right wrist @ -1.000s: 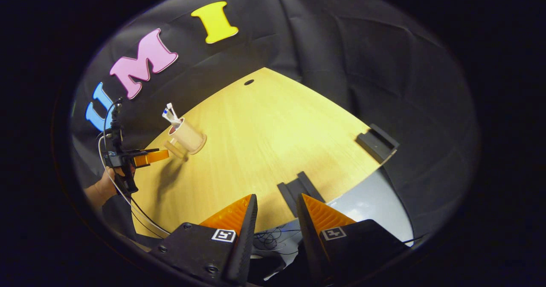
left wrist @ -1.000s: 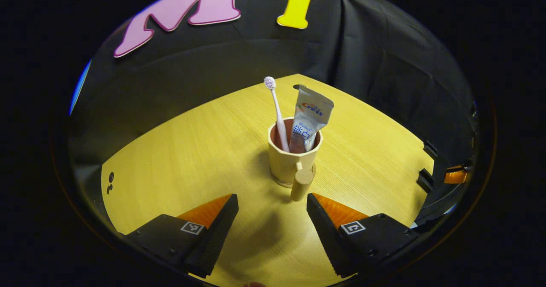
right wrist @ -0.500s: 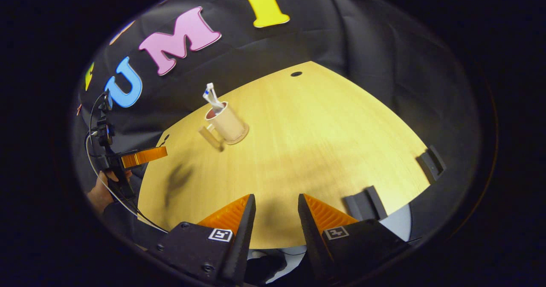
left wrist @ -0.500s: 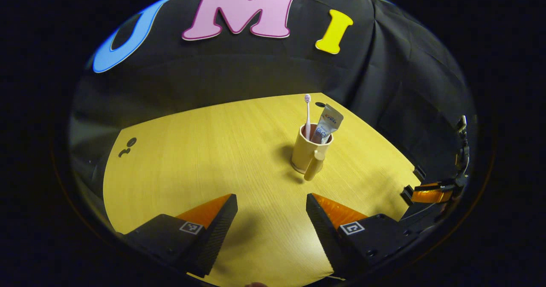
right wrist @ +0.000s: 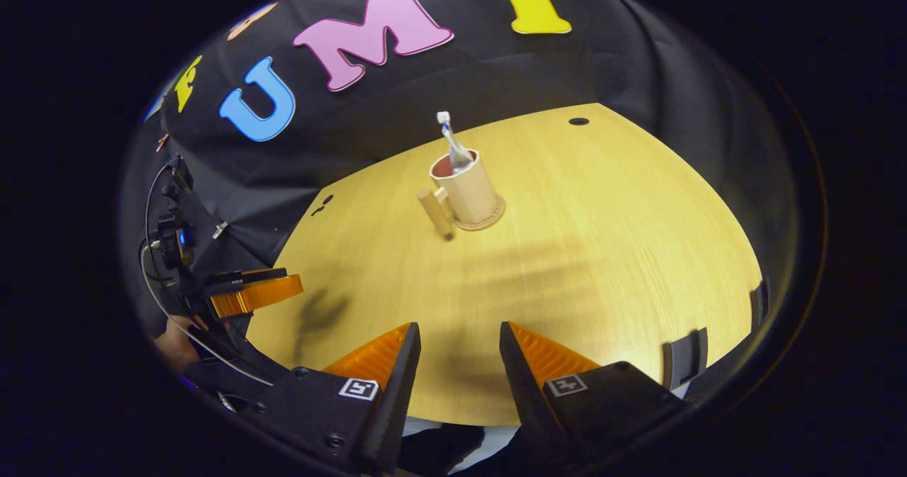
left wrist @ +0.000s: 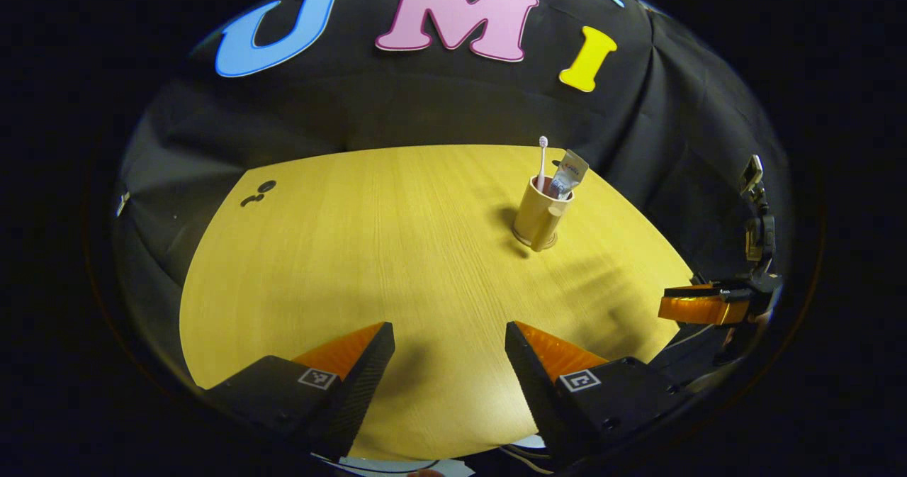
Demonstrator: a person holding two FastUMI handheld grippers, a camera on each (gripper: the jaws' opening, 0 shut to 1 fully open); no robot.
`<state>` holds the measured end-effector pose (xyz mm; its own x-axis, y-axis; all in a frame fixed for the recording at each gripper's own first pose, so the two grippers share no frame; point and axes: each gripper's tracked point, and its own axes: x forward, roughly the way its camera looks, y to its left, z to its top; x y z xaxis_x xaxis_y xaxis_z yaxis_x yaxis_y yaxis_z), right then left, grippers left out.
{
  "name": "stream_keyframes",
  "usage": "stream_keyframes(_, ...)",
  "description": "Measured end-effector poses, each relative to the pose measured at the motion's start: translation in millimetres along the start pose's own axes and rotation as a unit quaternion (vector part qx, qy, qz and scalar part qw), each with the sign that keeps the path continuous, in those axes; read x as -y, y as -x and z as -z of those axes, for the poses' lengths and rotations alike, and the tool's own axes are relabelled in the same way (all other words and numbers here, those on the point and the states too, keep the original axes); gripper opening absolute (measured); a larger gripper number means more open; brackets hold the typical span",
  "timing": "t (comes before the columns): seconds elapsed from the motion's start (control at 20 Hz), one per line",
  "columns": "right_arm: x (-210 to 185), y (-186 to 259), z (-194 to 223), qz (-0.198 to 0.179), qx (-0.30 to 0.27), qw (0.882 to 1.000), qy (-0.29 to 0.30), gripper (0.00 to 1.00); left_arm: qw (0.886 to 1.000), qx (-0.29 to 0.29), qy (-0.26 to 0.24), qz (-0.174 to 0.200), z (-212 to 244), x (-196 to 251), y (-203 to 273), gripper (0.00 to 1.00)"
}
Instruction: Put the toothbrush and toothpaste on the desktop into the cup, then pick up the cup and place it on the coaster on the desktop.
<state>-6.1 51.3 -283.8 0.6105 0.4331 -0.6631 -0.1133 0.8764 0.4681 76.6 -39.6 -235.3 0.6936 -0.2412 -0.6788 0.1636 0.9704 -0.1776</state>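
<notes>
A beige cup [left wrist: 536, 211] with a wooden handle stands upright on a round coaster [left wrist: 526, 239] on the yellow table, far right of middle. A white toothbrush [left wrist: 542, 158] and a toothpaste tube [left wrist: 569, 175] stick up out of it. My left gripper [left wrist: 448, 335] is open over the near table edge, well back from the cup, holding nothing. In the right gripper view the cup [right wrist: 471, 190] on its coaster [right wrist: 490, 220] holds the toothbrush [right wrist: 446, 128]. My right gripper [right wrist: 459, 332] is open and holds nothing, also far from the cup.
The right gripper [left wrist: 701, 307] shows at the table's right edge, the left gripper [right wrist: 255, 294] with a hand [right wrist: 173, 335] at the left edge. Black clips [right wrist: 684, 353] sit on the near right rim. A cable hole [right wrist: 579, 121] lies at the back.
My left gripper has drawn back from the cup's handle toward the near edge. The right gripper's view has swung toward the cup. The cup stays upright on the coaster.
</notes>
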Motion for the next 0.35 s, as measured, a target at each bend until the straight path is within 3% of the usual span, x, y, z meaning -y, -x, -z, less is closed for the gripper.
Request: stream_keyframes(0.35, -40.0, -2.7, -10.9, -0.028, 0.004, 0.999, 0.026, 0.76, 1.0, 0.007, 0.021, -0.017, 18.8, -12.7, 24.1, 0.98)
